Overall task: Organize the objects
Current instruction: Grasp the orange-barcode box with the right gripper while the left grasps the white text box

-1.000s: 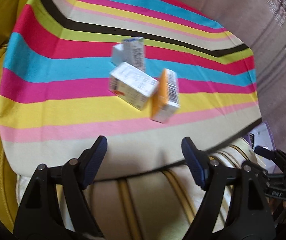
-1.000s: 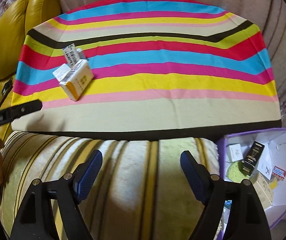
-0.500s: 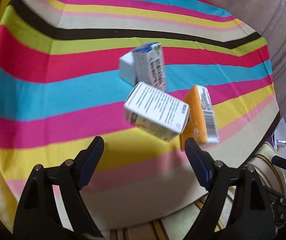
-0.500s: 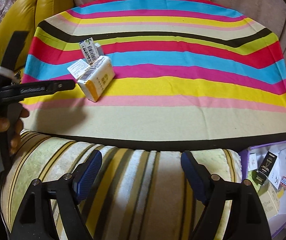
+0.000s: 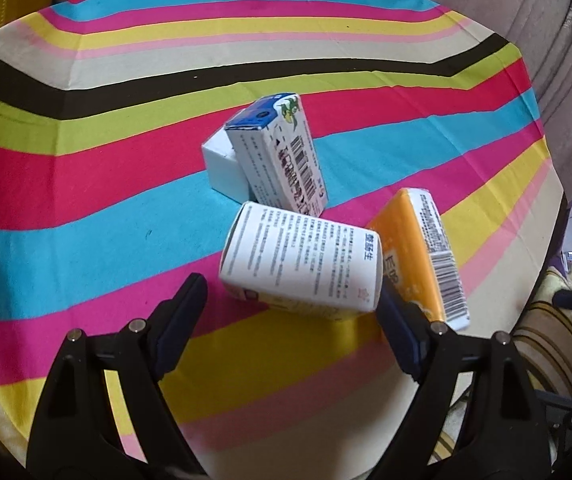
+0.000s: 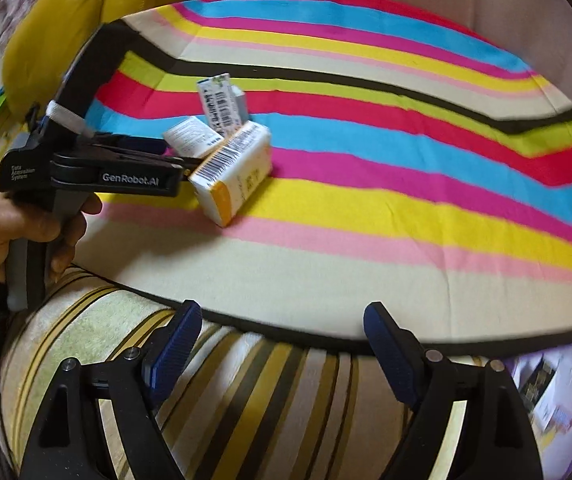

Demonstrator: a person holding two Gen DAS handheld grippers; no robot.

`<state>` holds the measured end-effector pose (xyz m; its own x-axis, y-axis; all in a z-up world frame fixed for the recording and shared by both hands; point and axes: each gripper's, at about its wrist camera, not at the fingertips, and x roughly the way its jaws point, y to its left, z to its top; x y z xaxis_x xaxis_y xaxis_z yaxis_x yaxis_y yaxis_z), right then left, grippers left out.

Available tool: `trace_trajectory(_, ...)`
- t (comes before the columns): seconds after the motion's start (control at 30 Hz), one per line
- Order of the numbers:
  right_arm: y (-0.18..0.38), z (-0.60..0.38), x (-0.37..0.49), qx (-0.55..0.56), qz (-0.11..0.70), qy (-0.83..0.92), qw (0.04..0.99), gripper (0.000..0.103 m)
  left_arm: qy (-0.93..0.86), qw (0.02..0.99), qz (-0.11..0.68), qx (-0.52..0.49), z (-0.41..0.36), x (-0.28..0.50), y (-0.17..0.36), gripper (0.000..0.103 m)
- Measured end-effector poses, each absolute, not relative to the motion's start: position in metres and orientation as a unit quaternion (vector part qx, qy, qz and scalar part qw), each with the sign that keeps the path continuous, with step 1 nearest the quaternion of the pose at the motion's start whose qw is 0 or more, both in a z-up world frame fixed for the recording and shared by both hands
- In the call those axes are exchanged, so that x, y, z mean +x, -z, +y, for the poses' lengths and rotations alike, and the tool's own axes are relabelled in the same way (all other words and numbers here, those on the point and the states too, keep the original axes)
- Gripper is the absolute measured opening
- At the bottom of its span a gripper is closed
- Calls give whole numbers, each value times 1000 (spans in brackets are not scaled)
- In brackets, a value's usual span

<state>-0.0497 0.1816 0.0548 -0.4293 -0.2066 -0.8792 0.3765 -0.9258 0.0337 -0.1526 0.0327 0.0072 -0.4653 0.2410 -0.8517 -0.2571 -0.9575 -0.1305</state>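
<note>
Several small cartons lie clustered on a striped cloth (image 5: 86, 208): a white text-printed box (image 5: 301, 264), an orange box (image 5: 425, 256) to its right, a blue-topped barcode box (image 5: 282, 156) leaning on a pale blue box (image 5: 222, 164) behind. My left gripper (image 5: 291, 312) is open, its fingers either side of the white box's near end, not closed on it. In the right wrist view the same cluster shows: the orange box (image 6: 234, 172), the white box (image 6: 190, 140), the barcode box (image 6: 220, 106). My right gripper (image 6: 282, 344) is open and empty over the striped cushion.
A striped sofa cushion (image 6: 246, 392) lies in front of the cloth. A purple-rimmed bin (image 6: 557, 396) with several small boxes sits at the lower right. A yellow leather cushion (image 6: 62, 20) is at the far left. A hand (image 6: 18, 236) holds the left gripper's handle.
My left gripper has moved forward over the cloth until its open fingers flank the white box. My right gripper has shifted left a little and stays open.
</note>
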Motion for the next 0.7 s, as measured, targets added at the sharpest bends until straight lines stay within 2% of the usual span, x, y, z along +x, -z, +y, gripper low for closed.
trace_trajectory(0.07, -55, 179, -57, 498, 100, 840, 189, 85, -855, 150, 1, -496, 30, -155, -6, 75)
trace_trajectory(0.4, -48, 158, -85, 465, 185, 811, 303, 90, -864, 113, -24, -489, 13, -136, -11, 75)
trace_trajectory(0.6, -44, 150, -102, 446, 215, 792, 358, 100, -877, 68, -61, -471, -8, -117, -19, 75)
trace_trajectory(0.7, -41, 145, -114, 440, 223, 784, 377, 101, -882, 50, -80, -462, -14, -102, -24, 75)
